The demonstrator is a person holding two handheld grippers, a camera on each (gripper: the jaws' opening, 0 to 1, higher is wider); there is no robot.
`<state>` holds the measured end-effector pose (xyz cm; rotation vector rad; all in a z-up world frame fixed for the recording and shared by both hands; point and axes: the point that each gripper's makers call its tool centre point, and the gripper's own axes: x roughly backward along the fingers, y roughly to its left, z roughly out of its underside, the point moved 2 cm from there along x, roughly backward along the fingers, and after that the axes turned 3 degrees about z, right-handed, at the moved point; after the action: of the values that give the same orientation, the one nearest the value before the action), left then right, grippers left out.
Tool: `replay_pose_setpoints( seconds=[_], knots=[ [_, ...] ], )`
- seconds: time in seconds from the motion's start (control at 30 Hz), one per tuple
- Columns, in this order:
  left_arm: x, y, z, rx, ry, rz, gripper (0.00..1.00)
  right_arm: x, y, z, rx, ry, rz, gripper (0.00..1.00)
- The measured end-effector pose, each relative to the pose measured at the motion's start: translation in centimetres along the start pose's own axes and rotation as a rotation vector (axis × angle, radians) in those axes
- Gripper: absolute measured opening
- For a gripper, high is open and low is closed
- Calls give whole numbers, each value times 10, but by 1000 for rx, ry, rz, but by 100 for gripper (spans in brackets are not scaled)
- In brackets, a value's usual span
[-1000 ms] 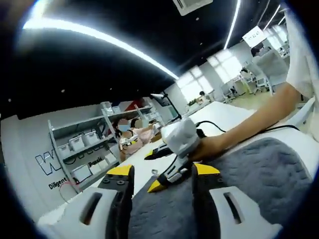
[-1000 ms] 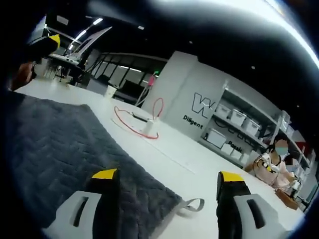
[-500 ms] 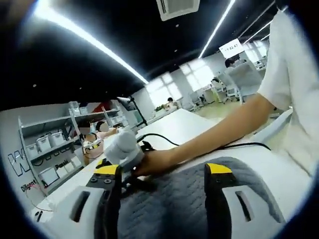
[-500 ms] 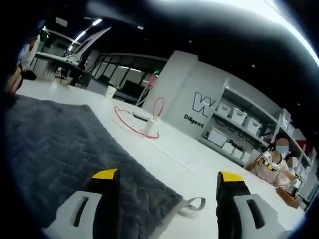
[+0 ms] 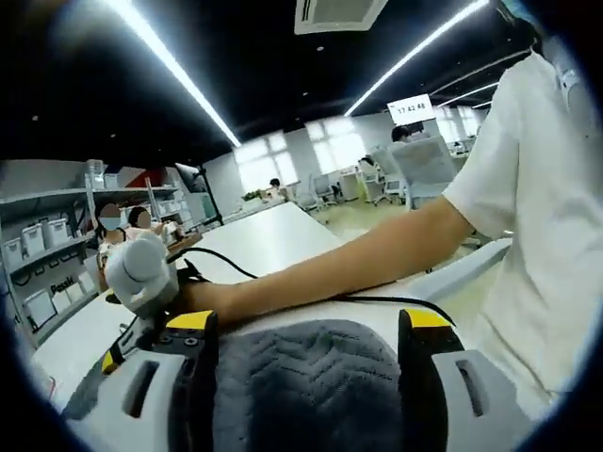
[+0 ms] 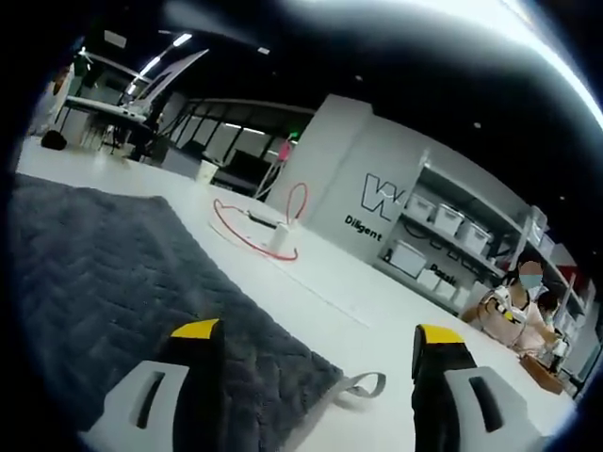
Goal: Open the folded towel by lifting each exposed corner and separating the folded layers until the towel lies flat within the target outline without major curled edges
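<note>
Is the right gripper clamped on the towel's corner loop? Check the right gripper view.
No. The right gripper stands open, and the loop on the towel lies untouched on the table.

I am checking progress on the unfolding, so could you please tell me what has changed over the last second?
The left gripper view has swung round: the right claw, formerly ahead between the left claw's jaws, now sits beyond its left jaw, and more of the person's arm and shirt shows. The left gripper no longer shows at the edge of the right gripper view. The right claw stays open over the grey towel's corner and loop; nothing was gripped or released.
</note>
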<state>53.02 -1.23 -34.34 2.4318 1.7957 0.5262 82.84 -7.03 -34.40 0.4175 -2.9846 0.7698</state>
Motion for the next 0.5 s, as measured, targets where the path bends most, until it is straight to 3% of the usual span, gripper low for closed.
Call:
replay_pose_setpoints(
  seconds=[0.2,0.27,0.3,0.37,0.47,0.5],
  knots=[
    [-4,1,1,-20,1,22,72,0,1,0,3,3,-3,80],
    [-11,-7,11,-26,27,52,68,0,1,1,3,3,-3,80],
    [-12,-17,14,0,-5,117,64,0,1,1,1,6,-3,80],
    [-13,-22,15,81,-26,148,59,-1,1,1,0,8,-4,79],
    [-11,-18,22,94,29,129,58,-1,2,2,0,11,-5,79],
    [-15,-17,22,70,18,121,57,-1,2,2,4,12,-6,79]
  ],
)
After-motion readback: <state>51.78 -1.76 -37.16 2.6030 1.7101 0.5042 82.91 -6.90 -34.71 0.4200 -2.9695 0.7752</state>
